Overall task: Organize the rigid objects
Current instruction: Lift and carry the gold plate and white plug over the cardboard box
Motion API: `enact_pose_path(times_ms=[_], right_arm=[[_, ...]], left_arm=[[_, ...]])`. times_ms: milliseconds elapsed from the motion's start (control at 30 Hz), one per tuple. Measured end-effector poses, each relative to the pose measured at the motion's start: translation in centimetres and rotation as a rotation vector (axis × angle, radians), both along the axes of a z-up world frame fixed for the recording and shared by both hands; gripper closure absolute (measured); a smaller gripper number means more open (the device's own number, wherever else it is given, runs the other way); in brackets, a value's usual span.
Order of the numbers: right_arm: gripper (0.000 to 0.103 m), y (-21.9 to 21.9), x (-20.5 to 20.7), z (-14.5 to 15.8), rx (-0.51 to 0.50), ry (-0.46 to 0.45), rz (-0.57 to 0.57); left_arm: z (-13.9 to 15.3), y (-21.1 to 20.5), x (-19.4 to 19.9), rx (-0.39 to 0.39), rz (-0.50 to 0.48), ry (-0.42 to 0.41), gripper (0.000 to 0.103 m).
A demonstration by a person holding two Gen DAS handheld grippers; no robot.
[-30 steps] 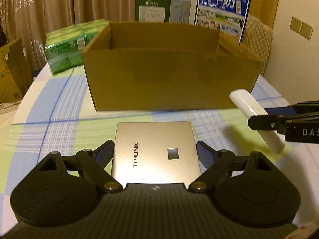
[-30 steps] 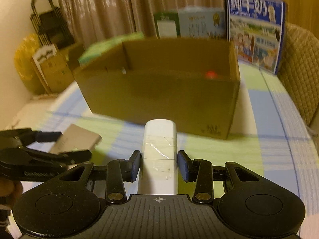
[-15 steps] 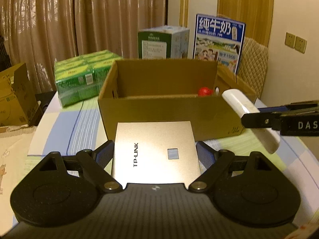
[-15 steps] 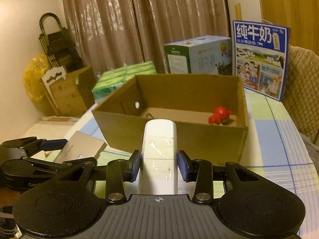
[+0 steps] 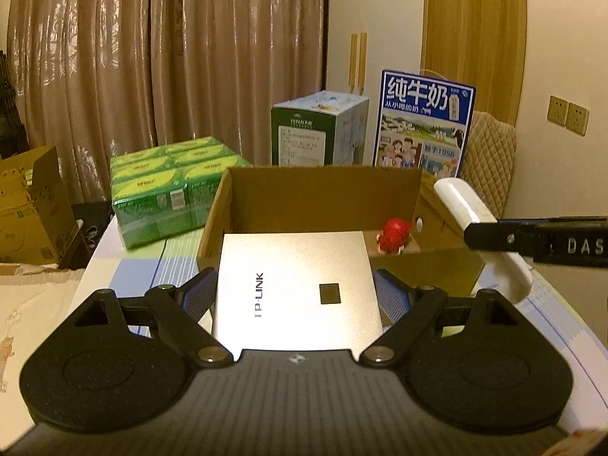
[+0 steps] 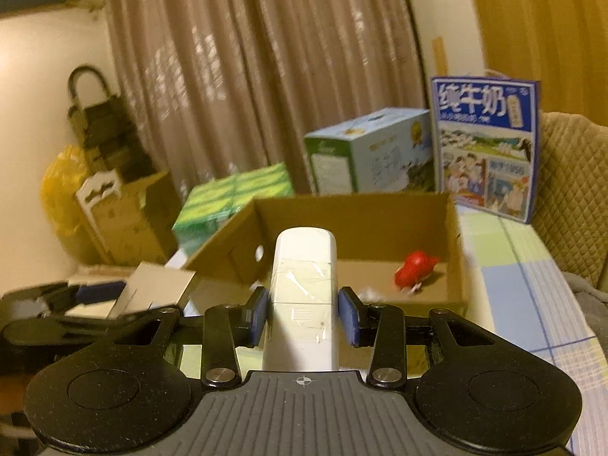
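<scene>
- Jaws of the left gripper (image 5: 296, 296) are closed against the two side edges of a flat silver TP-LINK box (image 5: 296, 285), which is held level with its far end reaching over the near wall of the open cardboard box (image 5: 323, 193).
- Jaws of the right gripper (image 6: 303, 317) are clamped on a white oblong device (image 6: 302, 292), blue pads pressing both of its sides; its rounded tip points toward the cardboard box and sits above the near wall.
- From the left wrist view, the white oblong device appears at the right, tilted, just beside the box's right wall.
- Inside the cardboard box, a small red toy (image 6: 414, 269) lies on the floor near the right wall.
- The cardboard box stands on a tabletop (image 6: 532, 285) covered with a blue, green and white checked cloth.
- Behind it are a green shrink-wrapped pack (image 5: 167, 190), a green and blue carton (image 5: 315, 133) and a blue milk carton (image 5: 425, 125) standing upright.
- Brown curtains (image 5: 171, 49) hang at the back.
</scene>
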State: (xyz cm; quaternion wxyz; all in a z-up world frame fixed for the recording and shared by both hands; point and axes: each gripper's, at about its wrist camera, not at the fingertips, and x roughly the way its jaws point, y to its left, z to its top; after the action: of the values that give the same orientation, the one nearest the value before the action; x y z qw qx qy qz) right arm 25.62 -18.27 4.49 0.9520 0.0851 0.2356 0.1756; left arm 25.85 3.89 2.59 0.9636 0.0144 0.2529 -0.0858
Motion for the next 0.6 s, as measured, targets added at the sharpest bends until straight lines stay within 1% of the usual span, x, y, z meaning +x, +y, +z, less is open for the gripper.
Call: enact_pose_path(times_ms=[100,367,467,600], right_arm=[[0.066,-0.6,1.1,0.4,0.016,-0.006,-0.028],[0.066,-1.9,4.5,1.0,0.041,-0.011,-0.105],[0.066,-1.9,6.0,0.7,0.047,0.001,-0.123],[0.066,-1.1,8.1,0.1,0.042,0.015,-0.120]], left_arm=[[0.4,-0.3,1.1,-0.013,-0.003,-0.008,0.018],[1.0,-0.4,5.1,-0.015,0.009,-0.022,0.018],[0.9,-0.2,7.4,-0.015,0.016,-0.013,0.018],[0.5,0.4,10.0,-0.042,0.027,0.010,0.018]])
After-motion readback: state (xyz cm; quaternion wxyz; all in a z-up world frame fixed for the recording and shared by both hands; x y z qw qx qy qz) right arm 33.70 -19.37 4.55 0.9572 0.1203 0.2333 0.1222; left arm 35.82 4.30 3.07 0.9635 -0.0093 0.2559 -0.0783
